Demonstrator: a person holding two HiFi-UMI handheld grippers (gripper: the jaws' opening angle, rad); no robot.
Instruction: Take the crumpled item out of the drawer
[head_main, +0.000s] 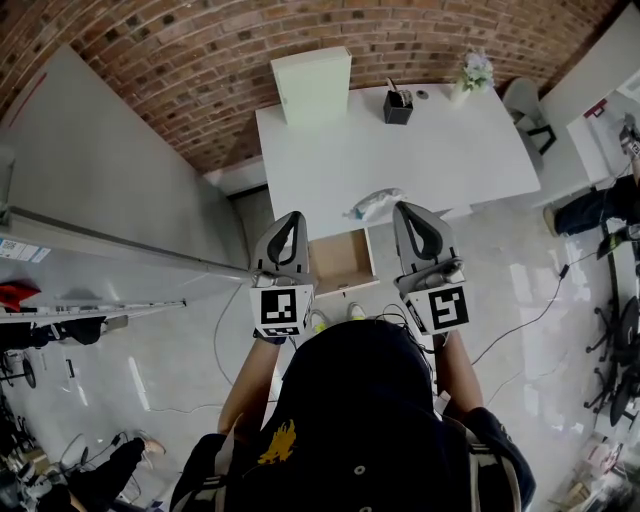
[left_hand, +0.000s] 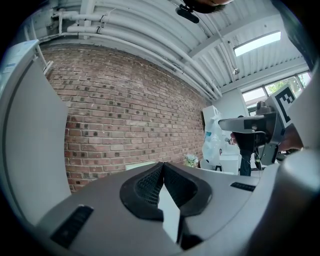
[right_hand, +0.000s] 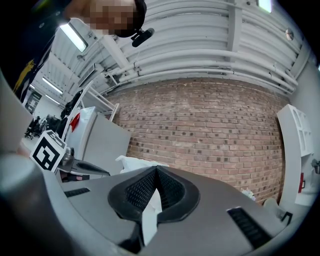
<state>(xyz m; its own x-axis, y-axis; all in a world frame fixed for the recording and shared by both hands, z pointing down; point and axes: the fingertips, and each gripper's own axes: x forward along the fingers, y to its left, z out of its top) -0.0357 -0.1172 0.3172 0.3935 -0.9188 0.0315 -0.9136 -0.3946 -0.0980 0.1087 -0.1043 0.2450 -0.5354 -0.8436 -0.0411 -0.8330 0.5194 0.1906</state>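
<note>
Head view alone takes in both tools: the left gripper (head_main: 292, 218) and the right gripper (head_main: 405, 210) are held side by side in front of the person. Left gripper view and right gripper view each show their own jaws pressed together tip to tip with nothing between them, against a brick wall (right_hand: 210, 125). Between the two grippers, the drawer (head_main: 340, 262) stands pulled out. Just beyond it, the crumpled item (head_main: 373, 203) lies on the near edge of the white table (head_main: 450, 160); the gripper views show no drawer.

white table (head_main: 440, 150), tan drawer (head_main: 340, 262), red-brown brick wall (head_main: 200, 60), pale green box (head_main: 312, 85)
</note>
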